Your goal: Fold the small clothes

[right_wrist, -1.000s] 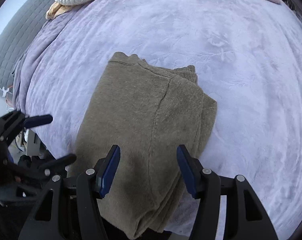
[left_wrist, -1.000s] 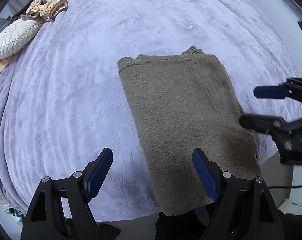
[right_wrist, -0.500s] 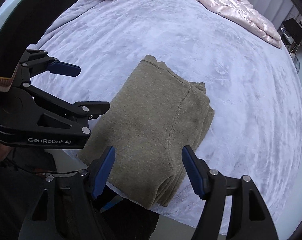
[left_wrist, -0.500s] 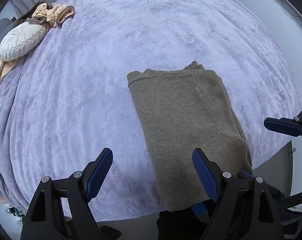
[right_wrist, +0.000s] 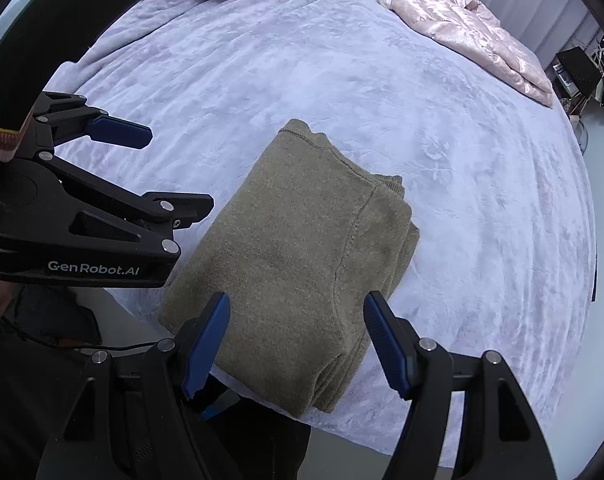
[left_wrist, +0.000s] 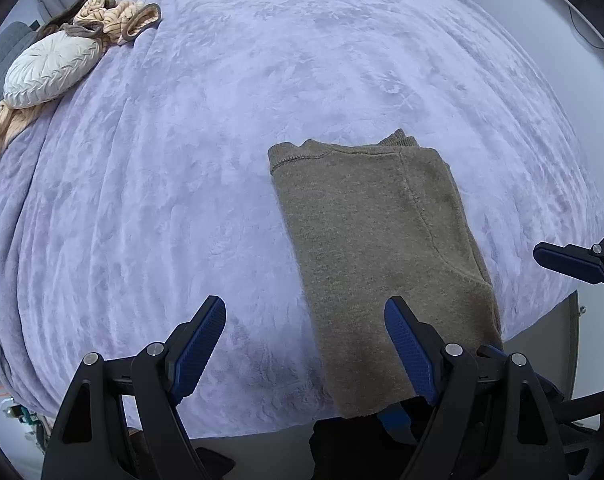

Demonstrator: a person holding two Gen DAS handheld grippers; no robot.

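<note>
Left wrist view: folded sweater (left_wrist: 378, 264) at the bed (left_wrist: 182, 160) near edge; left hand-held gripper (left_wrist: 306, 344) and right hand-held gripper (right_wrist: 296, 340) both spread wide, holding nothing.

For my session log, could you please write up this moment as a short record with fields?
garment: olive-brown knitted sweater, folded into a stacked rectangle
garment position: near edge of the bed, one end overhanging it
surface: lilac plush bedspread
left claw: open, holding nothing
right claw: open, holding nothing
far side: shiny pink quilted jacket, lying unfolded
head of bed: white pleated round cushion beside a peach-and-brown crumpled cloth
</note>
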